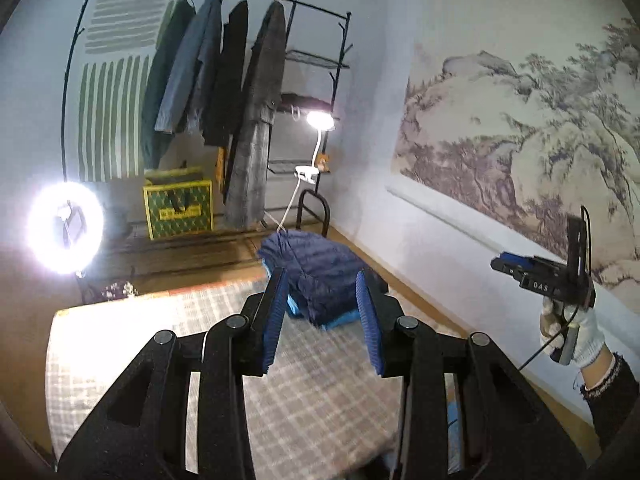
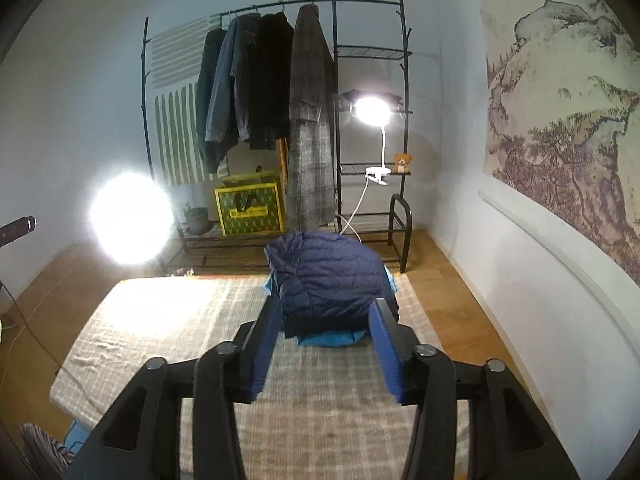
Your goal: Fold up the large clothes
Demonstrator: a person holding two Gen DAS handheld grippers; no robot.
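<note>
A folded navy quilted jacket (image 1: 320,272) lies on top of a folded light blue garment (image 1: 340,320) at the far end of the checked bed cover (image 1: 320,392). My left gripper (image 1: 322,292) is open and empty, held above the bed short of the pile. The right gripper shows in the left wrist view (image 1: 505,265), held up in a gloved hand near the wall, fingers close together. In the right wrist view the right gripper (image 2: 326,322) is open and empty, with the navy jacket (image 2: 328,276) and the blue garment (image 2: 332,338) beyond it.
A black clothes rack (image 2: 334,80) with several hanging coats (image 2: 308,120) stands at the far wall, with a green and yellow bag (image 2: 250,210) below. A ring light (image 2: 128,218) glares at left; a clip lamp (image 2: 372,110) is lit. Wall with landscape mural (image 2: 560,140) at right.
</note>
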